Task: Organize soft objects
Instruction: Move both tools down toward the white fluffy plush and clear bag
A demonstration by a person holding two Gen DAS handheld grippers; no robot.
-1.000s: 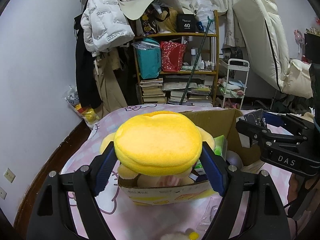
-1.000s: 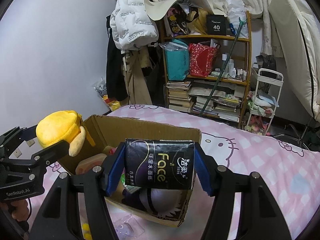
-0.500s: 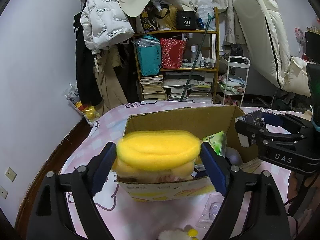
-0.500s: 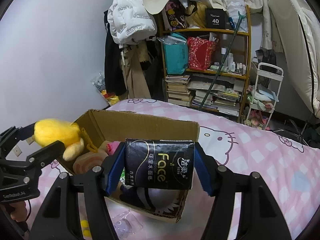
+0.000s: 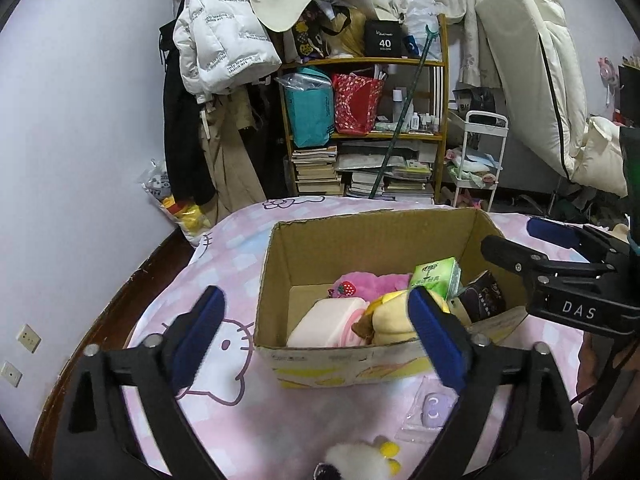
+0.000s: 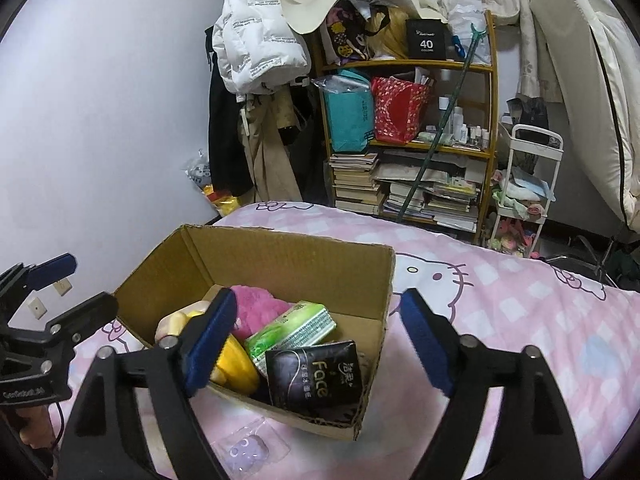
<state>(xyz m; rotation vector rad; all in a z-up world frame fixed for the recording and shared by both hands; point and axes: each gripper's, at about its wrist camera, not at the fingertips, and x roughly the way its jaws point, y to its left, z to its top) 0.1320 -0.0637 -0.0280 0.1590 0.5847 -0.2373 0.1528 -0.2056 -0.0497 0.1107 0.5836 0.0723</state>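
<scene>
Both tools have just let go. The left gripper has been spreading its jaws, and they now stand wide with nothing between them; the yellow plush toy lies inside the cardboard box, against its near wall. The right gripper has likewise been opening and is empty; the black tissue pack leans in the box's near right corner, beside the green tissue pack and a pink plush.

What could go wrong, as I judge it: the box sits on a soft bed cover well in from the bed's edges, so a nudge from either gripper on the way out could tip or slide it. The left gripper's right finger crosses in front of the near wall and could catch the rim when pulled back. The black pack stands tilted and may slump over its neighbours. A white and yellow plush and a clear packet lie on the cover in front of the box, near the bed's front edge, and could be knocked off.

Readable writing: "Face" on the black pack, with Chinese characters beside it; "DAS" on the right gripper's body in the left view; "40" on a black box on the top shelf. Print on the green pack is too small to read.
</scene>
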